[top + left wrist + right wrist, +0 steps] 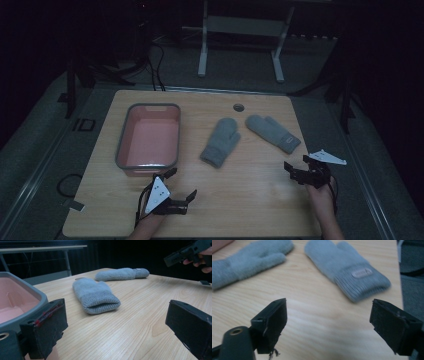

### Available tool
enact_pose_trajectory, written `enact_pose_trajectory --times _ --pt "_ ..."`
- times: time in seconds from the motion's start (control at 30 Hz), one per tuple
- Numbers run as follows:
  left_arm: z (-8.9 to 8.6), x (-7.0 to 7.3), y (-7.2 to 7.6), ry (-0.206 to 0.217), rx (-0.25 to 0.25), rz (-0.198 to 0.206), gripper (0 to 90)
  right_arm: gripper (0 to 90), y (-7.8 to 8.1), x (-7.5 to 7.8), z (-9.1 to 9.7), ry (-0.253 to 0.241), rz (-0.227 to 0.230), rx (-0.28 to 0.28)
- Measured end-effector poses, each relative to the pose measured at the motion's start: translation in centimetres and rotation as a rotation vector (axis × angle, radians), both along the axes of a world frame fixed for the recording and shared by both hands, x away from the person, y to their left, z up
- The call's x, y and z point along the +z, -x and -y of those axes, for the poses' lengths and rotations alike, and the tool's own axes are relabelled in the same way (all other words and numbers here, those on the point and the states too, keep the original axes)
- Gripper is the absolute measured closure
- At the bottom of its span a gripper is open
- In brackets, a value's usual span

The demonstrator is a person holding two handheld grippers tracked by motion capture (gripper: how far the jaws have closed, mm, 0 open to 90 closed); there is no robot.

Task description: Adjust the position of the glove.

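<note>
Two grey knit mittens lie flat on the wooden table. One mitten (220,141) (96,296) (249,260) is near the middle, its cuff toward the front. The other mitten (273,132) (122,273) (347,267) lies to its right and has a small label on its cuff. My left gripper (181,184) (117,327) is open and holds nothing, low near the front edge, just in front of the tray. My right gripper (297,164) (333,322) is open too, hovering a short way in front of the labelled mitten's cuff.
A pink tray with a grey rim (120,145) (37,293) stands on the table's left half with nothing in it. A round hole (238,107) sits near the far edge. Beyond the table, a white frame (202,50) and cables lie on the dark floor.
</note>
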State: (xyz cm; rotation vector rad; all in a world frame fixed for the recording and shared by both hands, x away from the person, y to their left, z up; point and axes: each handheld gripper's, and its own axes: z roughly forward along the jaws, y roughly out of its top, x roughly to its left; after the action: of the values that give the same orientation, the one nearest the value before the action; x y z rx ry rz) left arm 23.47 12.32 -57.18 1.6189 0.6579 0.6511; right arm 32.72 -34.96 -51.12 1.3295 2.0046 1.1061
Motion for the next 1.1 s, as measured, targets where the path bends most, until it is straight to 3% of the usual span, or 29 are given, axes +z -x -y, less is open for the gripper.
enact_pose_trajectory --times 0.1,0.23,0.3,0.37,0.5,0.7,0.77,0.9,1.0,1.03,1.1 --pt "0.0 0.0 0.0 0.000 -0.002 0.000 3.9 13.8 -0.8 0.5 -0.9 -0.021 0.012 0.028" --pt "0.0 0.0 0.0 0.001 -0.003 -0.001 3.9 13.8 -1.8 1.0 -2.2 -0.001 0.029 0.076" --pt "0.0 0.0 0.0 0.001 -0.005 -0.002 3.9 14.3 -2.5 1.2 -3.0 0.010 0.001 0.116" --pt "0.0 0.0 0.0 0.002 -0.007 -0.003 3.9 14.7 -3.2 1.3 -3.6 -0.028 -0.005 0.163" --pt "0.0 0.0 0.0 0.003 -0.009 -0.003 4.0 14.0 -4.0 1.5 -5.5 0.023 0.038 0.193" --pt "0.0 0.0 0.0 0.003 -0.011 -0.004 3.9 13.7 -5.3 1.5 -7.4 0.034 0.047 0.229" --pt "0.0 0.0 0.0 0.003 -0.012 -0.005 4.0 13.9 -6.2 1.6 -8.6 0.051 0.028 0.242" --pt "0.0 0.0 0.0 0.006 -0.014 -0.008 3.9 14.0 -7.4 1.5 -10.0 -0.014 -0.005 0.292" --pt "0.0 0.0 0.0 0.008 -0.015 -0.010 4.0 14.0 -8.1 1.4 -11.5 0.018 -0.009 0.302" --pt "0.0 0.0 0.0 0.008 -0.015 -0.010 4.0 14.1 -8.6 1.2 -12.4 0.007 -0.024 0.352" --pt "0.0 0.0 0.0 0.008 -0.015 -0.009 3.9 14.1 -8.8 1.1 -12.9 0.019 -0.025 0.353"
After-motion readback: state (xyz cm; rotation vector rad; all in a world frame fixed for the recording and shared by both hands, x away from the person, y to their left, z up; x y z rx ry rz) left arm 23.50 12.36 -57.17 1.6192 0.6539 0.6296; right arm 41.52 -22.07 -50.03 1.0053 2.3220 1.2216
